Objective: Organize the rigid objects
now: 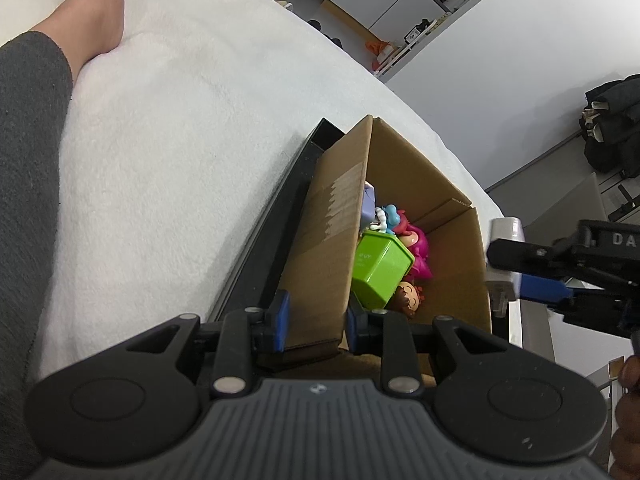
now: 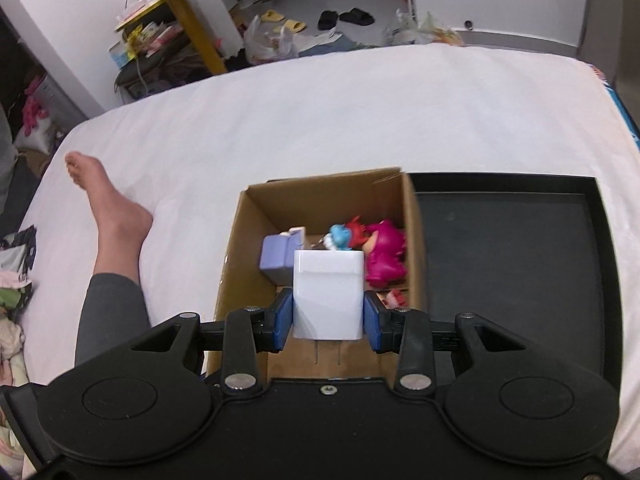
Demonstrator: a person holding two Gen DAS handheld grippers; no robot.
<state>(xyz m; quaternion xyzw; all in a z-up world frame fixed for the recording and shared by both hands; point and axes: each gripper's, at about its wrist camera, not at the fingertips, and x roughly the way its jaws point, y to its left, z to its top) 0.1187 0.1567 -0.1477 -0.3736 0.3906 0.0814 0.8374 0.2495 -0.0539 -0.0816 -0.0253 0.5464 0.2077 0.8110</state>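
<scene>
A white bed cover fills most of both views; on it sits an open cardboard box with a shallow black tray touching one side wall.

The right gripper holds a white plug-in charger block squeezed between its blue pads, metal prongs pointing back toward the camera; the block hangs above the open top of the box, near its nearer wall. In the left wrist view the same gripper shows at the right edge with the white block beside the box's far wall.

The left gripper is narrowed onto a side wall of the cardboard box, one blue pad outside and the other inside, so it pinches the cardboard.

Inside the box lie small toys: a green bin-shaped toy, a magenta figure, a blue and red figure, a lilac block and a brown-haired doll head; they crowd the floor of the box, leaving bare cardboard only at the end nearest the right gripper.

The tray's flat floor is bare; the wide bed surface beyond the box is open.

A person's leg in a dark grey legging, foot bare, stretches across the cover on the side of the box away from the tray.

Beyond the bed edge are a cluttered yellow shelf, slippers and bags on the floor.
</scene>
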